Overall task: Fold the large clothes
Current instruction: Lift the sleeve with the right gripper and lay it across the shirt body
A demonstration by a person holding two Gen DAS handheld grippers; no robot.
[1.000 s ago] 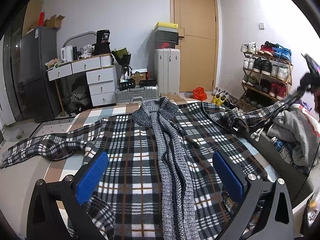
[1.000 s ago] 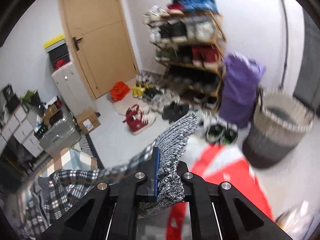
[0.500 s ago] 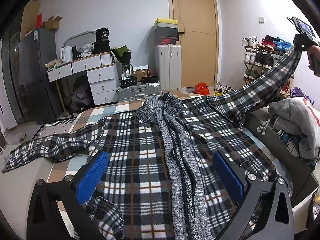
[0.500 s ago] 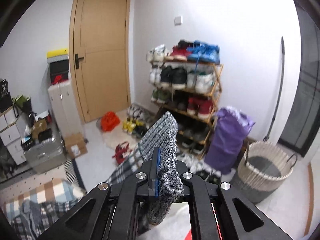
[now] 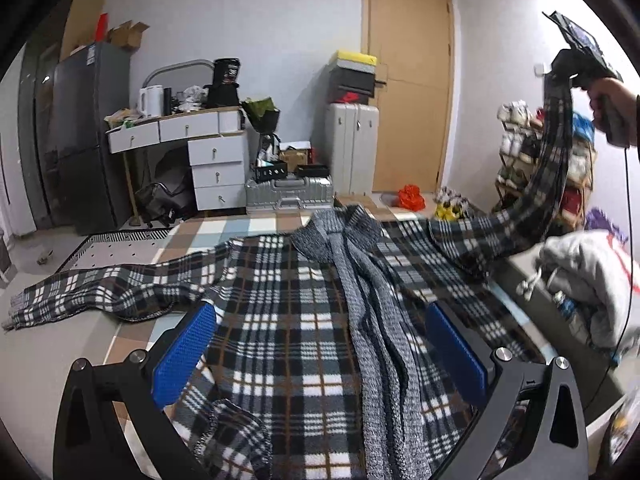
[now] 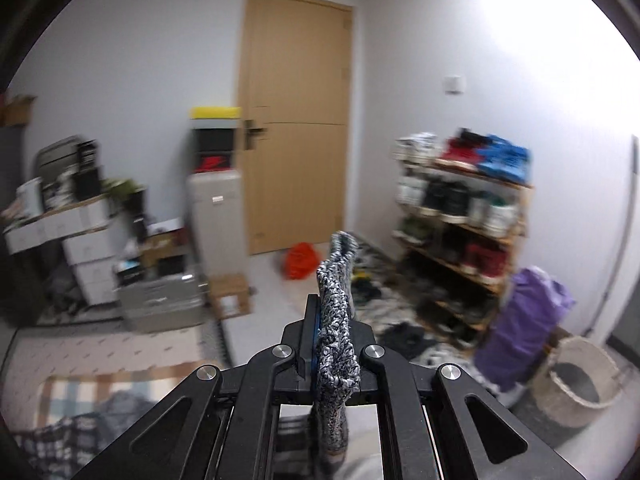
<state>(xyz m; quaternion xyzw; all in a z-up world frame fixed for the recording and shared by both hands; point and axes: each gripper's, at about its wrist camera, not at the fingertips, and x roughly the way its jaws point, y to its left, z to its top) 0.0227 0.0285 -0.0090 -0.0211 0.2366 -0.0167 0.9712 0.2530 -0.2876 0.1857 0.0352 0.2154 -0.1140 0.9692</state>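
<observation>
Since a second ago, the right sleeve [image 5: 552, 168] of the plaid jacket [image 5: 280, 320] is seen raised from a low drape off the bed edge to a steep hang in the air, and the view from the right wrist is swung from the floor up toward the wooden door [image 6: 296, 120]. That sleeve's knit cuff [image 6: 334, 320] is pinched between the closed fingers of the right gripper [image 6: 332, 344], with the cuff's end poking out past the fingertips. In the left wrist view the right gripper [image 5: 568, 68] is held high at the right side of the room, gripped by a hand [image 5: 612, 112], and the sleeve is stretched down from it to the jacket's shoulder. The jacket itself is spread flat, front up, on the checked bedcover [image 5: 256, 228], its grey knit collar and placket [image 5: 360, 280] running down the middle. The left sleeve [image 5: 100, 292] is laid out sideways, trailing off toward the left. The left gripper [image 5: 320, 352] is held above the jacket's lower body with its blue pads [image 5: 184, 352] wide apart and nothing between them. A grey hoodie [image 5: 588, 276] is piled at the right of the bed, just beside the raised sleeve's base. A shoe rack [image 6: 460, 216] and a woven basket [image 6: 576, 388] are visible past the cuff, blurred.
</observation>
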